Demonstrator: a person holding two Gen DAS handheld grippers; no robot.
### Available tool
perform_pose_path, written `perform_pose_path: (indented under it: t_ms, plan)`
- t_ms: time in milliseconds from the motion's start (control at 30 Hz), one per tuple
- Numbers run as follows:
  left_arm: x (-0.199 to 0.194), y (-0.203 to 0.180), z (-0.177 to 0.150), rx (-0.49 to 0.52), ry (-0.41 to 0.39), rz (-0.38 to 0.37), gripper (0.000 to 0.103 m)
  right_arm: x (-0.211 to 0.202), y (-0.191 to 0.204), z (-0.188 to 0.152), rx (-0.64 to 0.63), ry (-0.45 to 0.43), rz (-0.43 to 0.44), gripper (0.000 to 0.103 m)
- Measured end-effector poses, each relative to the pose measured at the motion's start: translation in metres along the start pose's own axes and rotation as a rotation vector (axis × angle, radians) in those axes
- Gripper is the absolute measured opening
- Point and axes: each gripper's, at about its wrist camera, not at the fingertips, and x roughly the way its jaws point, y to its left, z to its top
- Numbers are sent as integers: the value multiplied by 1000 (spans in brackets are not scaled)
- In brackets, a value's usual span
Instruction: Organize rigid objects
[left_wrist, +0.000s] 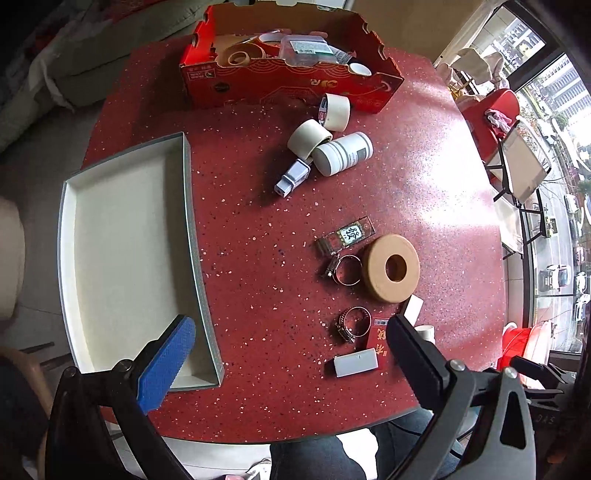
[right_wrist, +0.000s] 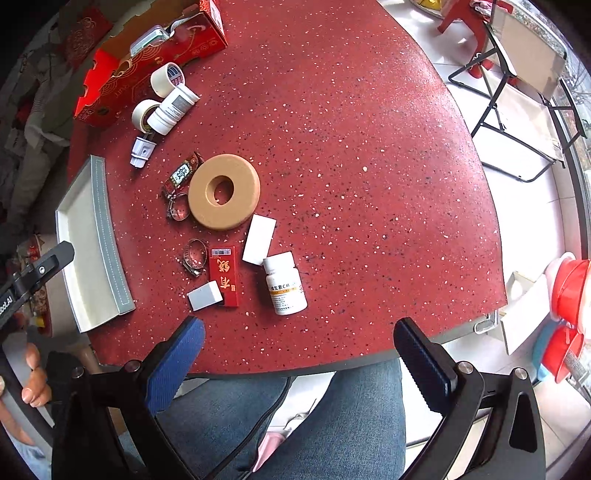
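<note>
A round red speckled surface (left_wrist: 258, 229) carries scattered small things, seen from two cameras held above its near edge; the left gripper (left_wrist: 291, 354) hangs over the near left part with its jaws spread wide and nothing between them; the right gripper (right_wrist: 299, 347) hangs over the near edge with its jaws also spread wide and empty; a person's legs in blue jeans (right_wrist: 332, 417) show below the surface edge. A shallow grey tray (left_wrist: 66, 236) with a pale lining sits at the left edge, with nothing in it. At the far side stands an open red cardboard box (left_wrist: 288, 85) holding tape rolls and a clear plastic case; just in front of it lie two rolls of white tape (left_wrist: 336, 110), a white bottle (left_wrist: 343, 153) on its side touching one roll, and a small white plug (left_wrist: 291, 177) beside them. Near the middle lies a thick tan ring (right_wrist: 223, 192); beside it on the left are a keychain tag (right_wrist: 181, 175) and a metal hose clamp (right_wrist: 179, 212). Nearer the person are a second hose clamp (right_wrist: 194, 256), a flat red box (right_wrist: 223, 277) with gold characters, a small white block (right_wrist: 205, 295) touching that box, a white card (right_wrist: 258, 240), and a white pill bottle (right_wrist: 284, 284) lying on its side.
</note>
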Motion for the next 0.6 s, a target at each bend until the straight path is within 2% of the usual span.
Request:
perform_pose_path:
  t_ms: [100, 200, 300, 367, 533, 600]
  plan:
    - [37, -15, 22, -19, 36, 23, 103, 12, -6, -11, 10, 19, -49, 103]
    - [69, -21, 44, -120, 78, 33, 103, 23, -10, -22, 25, 47, -68, 103]
    - [87, -32, 57, -196, 75, 51, 103, 32, -12, -30, 37, 57, -77, 103]
    - [97, -41, 61, -223, 75, 64, 103, 38, -11, -36, 41, 74, -87, 103]
    - [126, -43, 59, -238, 122, 163, 103, 49, -9, -42, 37, 86, -89, 103]
    - [124, -30, 52, -244, 113, 142, 103, 49, -7, -42, 36, 69, -97, 103]
